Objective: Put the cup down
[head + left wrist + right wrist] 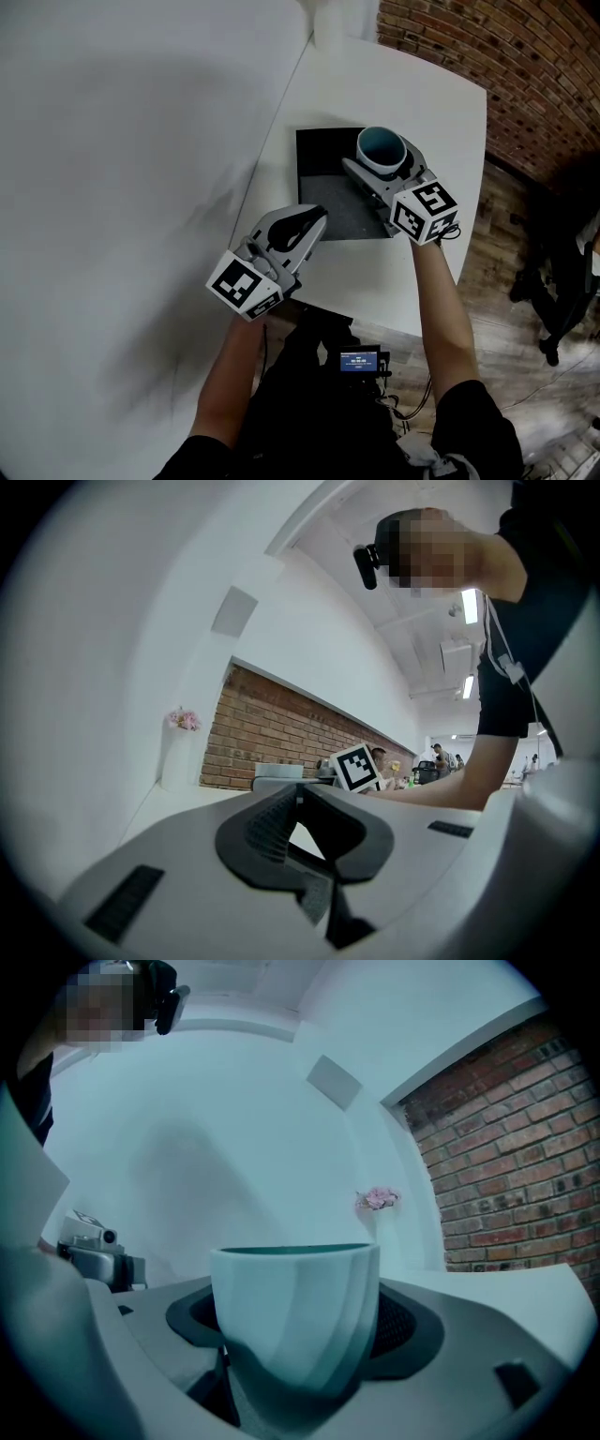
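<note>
A white cup [382, 147] with a teal inside stands upright between the jaws of my right gripper [382, 164], which is shut on it. It is over the far right corner of a black mat [323, 159] on the white table [422, 84]; whether its base touches the mat I cannot tell. In the right gripper view the cup [295, 1316] fills the space between both pads. My left gripper [314, 217] is shut and holds nothing, its tip at the mat's near left corner. Its own view shows the left gripper [298, 803] with its jaws meeting at the tip.
A white wall runs along the table's left side and a brick wall [487, 56] lies beyond its right. A white vase [342, 19] with pink flowers [378, 1199] stands at the table's far end. Wooden floor and dark furniture [562, 281] are to the right.
</note>
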`<move>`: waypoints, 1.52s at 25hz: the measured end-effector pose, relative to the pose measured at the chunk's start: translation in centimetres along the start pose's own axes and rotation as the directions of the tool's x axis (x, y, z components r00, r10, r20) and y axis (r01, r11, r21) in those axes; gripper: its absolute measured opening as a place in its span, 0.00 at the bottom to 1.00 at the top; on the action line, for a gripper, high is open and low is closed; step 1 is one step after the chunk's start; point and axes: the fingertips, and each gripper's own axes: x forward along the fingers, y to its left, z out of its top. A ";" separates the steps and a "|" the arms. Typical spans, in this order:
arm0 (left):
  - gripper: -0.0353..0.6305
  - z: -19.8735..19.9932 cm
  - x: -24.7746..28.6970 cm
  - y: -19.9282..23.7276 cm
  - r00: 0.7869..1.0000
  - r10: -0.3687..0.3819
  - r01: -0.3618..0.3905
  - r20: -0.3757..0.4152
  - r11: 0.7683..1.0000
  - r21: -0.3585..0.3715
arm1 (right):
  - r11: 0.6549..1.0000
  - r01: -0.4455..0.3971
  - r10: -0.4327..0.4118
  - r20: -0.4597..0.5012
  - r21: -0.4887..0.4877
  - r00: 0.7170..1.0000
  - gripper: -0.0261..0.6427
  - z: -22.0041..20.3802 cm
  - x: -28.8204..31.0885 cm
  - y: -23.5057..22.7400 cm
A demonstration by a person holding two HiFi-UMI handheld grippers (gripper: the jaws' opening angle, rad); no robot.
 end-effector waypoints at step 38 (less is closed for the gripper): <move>0.09 0.7 0.6 0.2 1.000 0.000 -0.001 0.013 0.997 0.073 | 0.985 0.143 -0.147 -0.038 -0.098 0.988 0.63 -3.0 4.8 -3.8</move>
